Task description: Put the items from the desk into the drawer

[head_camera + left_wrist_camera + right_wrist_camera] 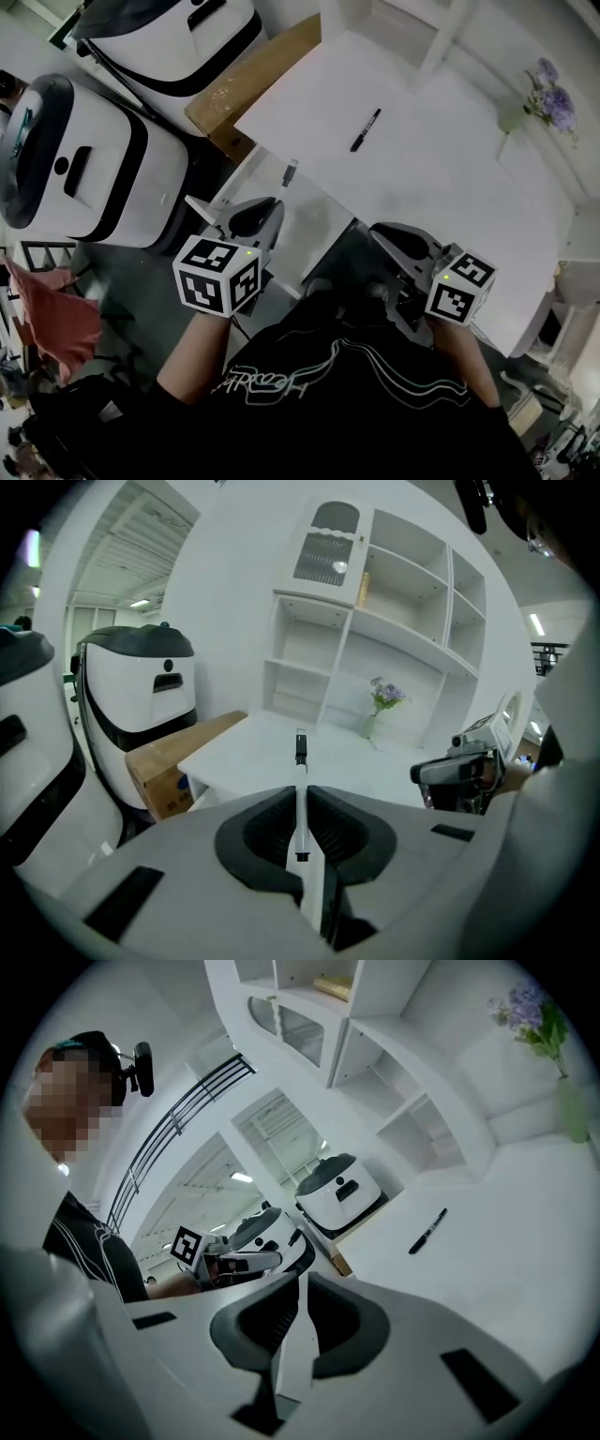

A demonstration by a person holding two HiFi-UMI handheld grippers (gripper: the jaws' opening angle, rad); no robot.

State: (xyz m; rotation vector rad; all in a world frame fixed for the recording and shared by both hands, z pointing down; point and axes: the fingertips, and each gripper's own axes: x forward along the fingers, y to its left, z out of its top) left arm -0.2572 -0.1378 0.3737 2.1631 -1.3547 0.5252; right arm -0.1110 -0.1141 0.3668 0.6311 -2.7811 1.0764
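A black marker [366,129] lies on the white desk [441,178]; the right gripper view shows the marker [427,1231] too. My left gripper [274,208] is shut on a white pen [289,172] with a dark end, held off the desk's near left corner. In the left gripper view this pen [300,761] sticks straight out between the pads. My right gripper [382,232] hovers at the desk's near edge, jaws together, nothing seen between them [300,1283]. Below the left gripper is a lower white surface [314,220]; I cannot tell whether it is a drawer.
Two large white-and-black machines [84,169] [178,37] stand left of the desk, with a cardboard box [248,80] beside them. A vase of purple flowers [548,98] sits at the desk's far right. White shelves [375,639] rise behind the desk.
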